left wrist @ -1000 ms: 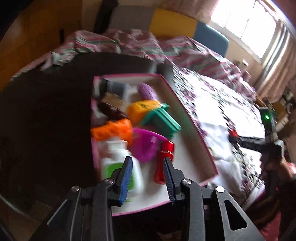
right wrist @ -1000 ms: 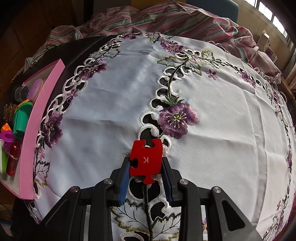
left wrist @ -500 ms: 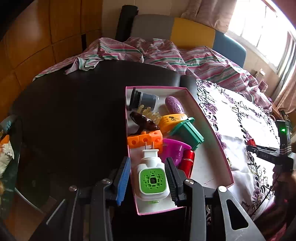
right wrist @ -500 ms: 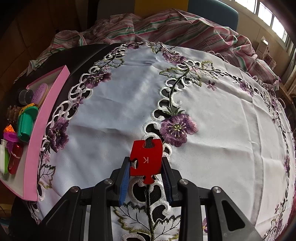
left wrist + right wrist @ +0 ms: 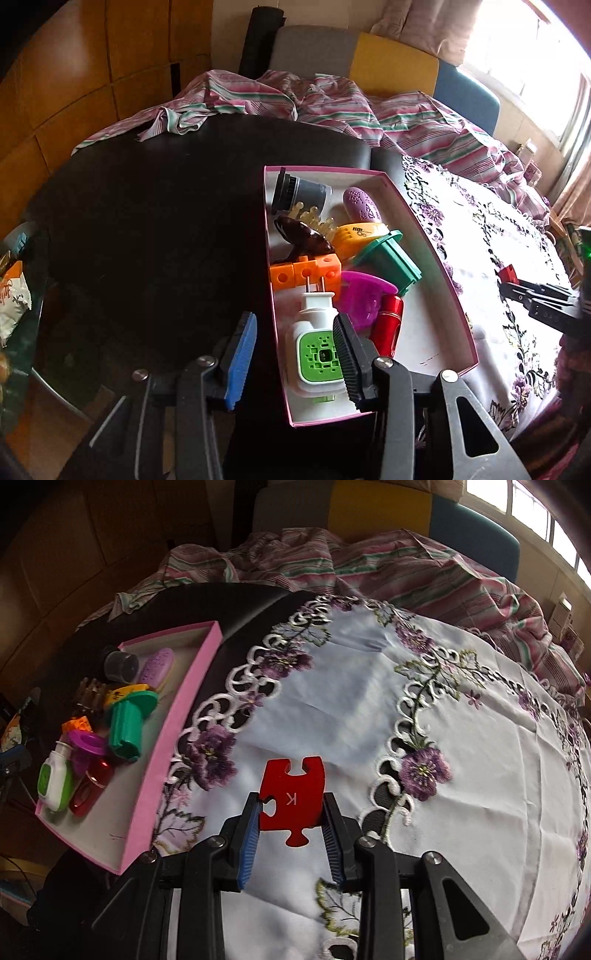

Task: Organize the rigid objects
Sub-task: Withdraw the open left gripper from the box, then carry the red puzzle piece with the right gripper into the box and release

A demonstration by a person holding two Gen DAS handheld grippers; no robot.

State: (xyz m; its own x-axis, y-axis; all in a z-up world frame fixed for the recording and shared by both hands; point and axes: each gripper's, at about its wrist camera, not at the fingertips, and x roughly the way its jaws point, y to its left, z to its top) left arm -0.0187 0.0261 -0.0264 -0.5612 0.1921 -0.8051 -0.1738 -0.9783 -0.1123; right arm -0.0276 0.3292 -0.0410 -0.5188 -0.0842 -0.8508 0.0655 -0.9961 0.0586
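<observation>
The red puzzle piece (image 5: pixel 293 800), marked with a letter K, is clamped between the blue pads of the right gripper (image 5: pixel 291 830) and is held clear above the embroidered white tablecloth (image 5: pixel 461 775). The piece's lower tab hangs down between the fingers, and its notched top edge is tipped away from the camera. The same gripper and a sliver of red can be made out at the right edge of the left wrist view.

Over to the pink box (image 5: pixel 436 258), which is set on the dark table (image 5: pixel 147 221) just beside the cloth's lace edge. The white and green plug-in device (image 5: pixel 317 347) is seen lying in the box's near corner, prongs pointing away. The left gripper (image 5: pixel 291 363) is poised over it with jaws opening: the black right finger is seen in front of the device's side, the blue left pad stands outside the box wall, and nothing is pressed.

Behind the device, an orange block strip (image 5: pixel 304 275), a magenta cup (image 5: pixel 364 299), a red cylinder (image 5: pixel 388 325), a green cup (image 5: pixel 391 258), a brown comb (image 5: pixel 303 236), a lilac oval piece (image 5: pixel 360 205) and a grey cap (image 5: pixel 301 192) are crowded together. A striped fabric (image 5: pixel 332 107) is heaped beyond the table.
</observation>
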